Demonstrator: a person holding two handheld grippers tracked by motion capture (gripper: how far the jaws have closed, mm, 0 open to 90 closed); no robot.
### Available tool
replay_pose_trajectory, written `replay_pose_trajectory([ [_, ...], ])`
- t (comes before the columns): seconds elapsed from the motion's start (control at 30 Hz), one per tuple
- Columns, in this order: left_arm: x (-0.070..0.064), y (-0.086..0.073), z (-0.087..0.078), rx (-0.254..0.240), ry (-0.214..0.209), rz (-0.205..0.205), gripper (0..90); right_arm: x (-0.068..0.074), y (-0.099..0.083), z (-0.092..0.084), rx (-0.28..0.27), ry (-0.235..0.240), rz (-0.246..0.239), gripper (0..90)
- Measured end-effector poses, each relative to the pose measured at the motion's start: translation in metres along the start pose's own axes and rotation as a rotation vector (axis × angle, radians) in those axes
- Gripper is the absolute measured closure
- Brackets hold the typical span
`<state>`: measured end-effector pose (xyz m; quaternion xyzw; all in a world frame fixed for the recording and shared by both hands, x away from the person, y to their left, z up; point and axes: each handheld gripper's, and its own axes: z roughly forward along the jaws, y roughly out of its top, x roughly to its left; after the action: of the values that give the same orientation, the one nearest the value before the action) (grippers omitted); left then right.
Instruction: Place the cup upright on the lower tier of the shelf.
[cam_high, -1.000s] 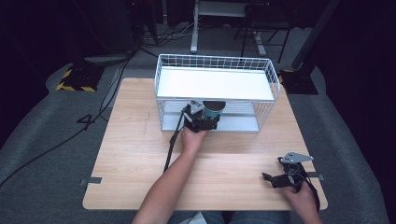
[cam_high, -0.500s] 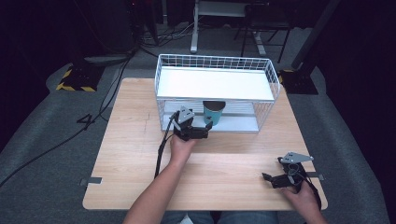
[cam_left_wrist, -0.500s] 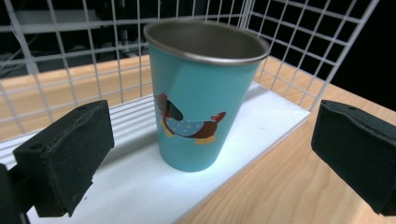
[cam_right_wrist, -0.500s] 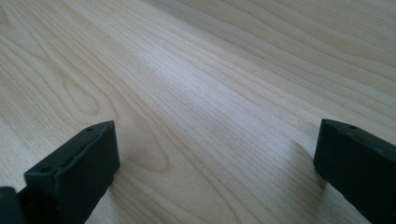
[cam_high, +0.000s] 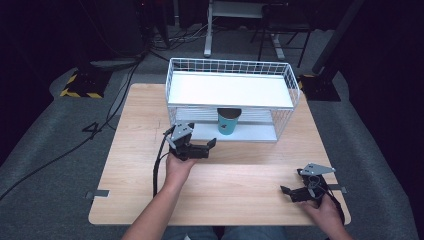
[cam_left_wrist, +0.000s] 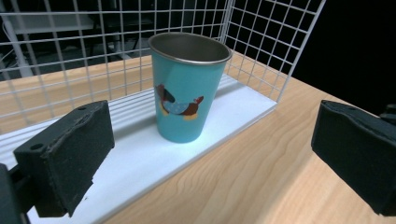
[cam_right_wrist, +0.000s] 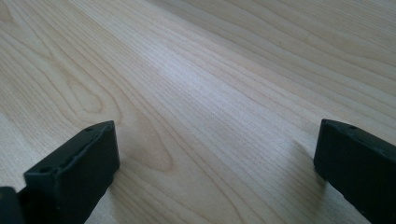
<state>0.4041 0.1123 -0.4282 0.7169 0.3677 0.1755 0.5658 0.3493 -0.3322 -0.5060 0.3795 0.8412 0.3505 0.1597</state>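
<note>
item: teal cup (cam_left_wrist: 190, 88) | place: upright on lower shelf of wire rack (cam_high: 231, 74), looks set down | my left gripper (cam_high: 209, 146): jaws spread, empty, just outside rack | right gripper (cam_high: 286, 191): spread, idle on table (cam_high: 240, 175) | left: likely only withdrawal

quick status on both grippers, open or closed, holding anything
Left gripper: open, holding nothing; the teal cup stands free on the rack's lower shelf ahead of it.
Right gripper: open, holding nothing, above bare table.
</note>
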Motion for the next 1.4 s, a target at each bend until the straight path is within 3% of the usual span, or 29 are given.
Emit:
replay_pose_trajectory([
  [0.1, 0.001, -0.002, -0.022, 0.004, 0.005, 0.020, 0.0, 0.000, 0.000, 0.000, 0.000, 0.000, 0.000, 0.3],
  [0.2, 0.003, -0.004, -0.031, 0.014, -0.003, 0.030, 0.0, 0.000, 0.000, 0.000, 0.001, 0.000, 0.000, 0.3],
  [0.33, 0.009, -0.010, -0.056, 0.023, -0.008, 0.025, 0.0, 0.000, 0.000, 0.000, 0.001, 0.001, 0.000, 0.3],
  [0.7, 0.009, -0.017, -0.111, 0.070, -0.001, 0.108, 0.0, -0.001, 0.001, 0.001, 0.000, 0.005, -0.004, 0.3],
  [0.8, 0.010, -0.019, -0.118, 0.078, -0.004, 0.111, 0.1, -0.001, 0.001, 0.001, 0.000, 0.004, -0.004, 0.3],
  [0.83, 0.011, -0.022, -0.125, 0.091, -0.034, 0.107, 0.3, -0.001, 0.001, 0.001, 0.000, 0.004, -0.004, 0.3],
  [1.0, 0.014, -0.034, -0.137, 0.129, -0.076, 0.091, 1.2, -0.001, 0.001, 0.001, 0.000, 0.005, -0.004, 0.3],
  [1.13, 0.013, -0.043, -0.144, 0.129, -0.085, 0.084, 1.4, -0.001, 0.001, 0.001, 0.000, 0.005, -0.004, 0.3],
  [1.3, 0.013, -0.053, -0.147, 0.185, -0.074, 0.112, 3.0, -0.001, 0.001, 0.001, 0.000, 0.005, -0.004, 0.3],
  [1.4, 0.015, -0.068, -0.147, 0.230, -0.053, 0.117, 3.0, -0.001, 0.001, 0.001, 0.000, 0.005, -0.004, 0.3],
])
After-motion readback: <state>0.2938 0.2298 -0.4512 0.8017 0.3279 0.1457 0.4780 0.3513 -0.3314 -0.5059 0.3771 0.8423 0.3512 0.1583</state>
